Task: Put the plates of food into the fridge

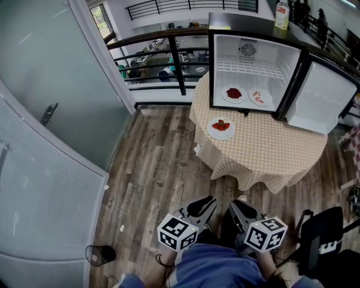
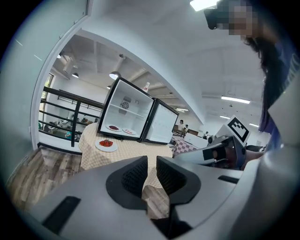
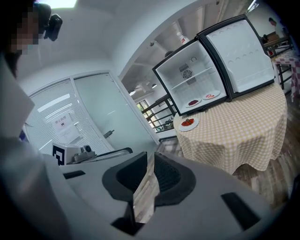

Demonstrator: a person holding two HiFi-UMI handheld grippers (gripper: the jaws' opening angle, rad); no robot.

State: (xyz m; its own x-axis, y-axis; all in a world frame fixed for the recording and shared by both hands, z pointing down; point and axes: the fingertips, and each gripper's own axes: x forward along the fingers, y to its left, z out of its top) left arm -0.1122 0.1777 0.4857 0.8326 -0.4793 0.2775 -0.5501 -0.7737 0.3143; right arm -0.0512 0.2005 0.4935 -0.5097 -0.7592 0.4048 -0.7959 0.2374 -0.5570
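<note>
A small black fridge (image 1: 253, 62) stands open on a round table with a checked cloth (image 1: 264, 152). Two plates of food lie on its floor: one with dark red food (image 1: 234, 93), one with pink food (image 1: 259, 97). A third plate with red food (image 1: 221, 127) sits on the table in front of the fridge, and shows too in the left gripper view (image 2: 106, 144) and the right gripper view (image 3: 188, 123). My left gripper (image 1: 202, 205) (image 2: 151, 171) and right gripper (image 1: 239, 208) (image 3: 151, 171) are held low near my body, well short of the table. Both have jaws nearly together with nothing between them.
The fridge door (image 1: 320, 98) swings out to the right over the table. A bottle (image 1: 282, 14) stands on top of the fridge. A black railing (image 1: 169, 56) runs behind the table and a glass door (image 1: 50, 112) is at the left. A black chair (image 1: 323, 239) is at my right.
</note>
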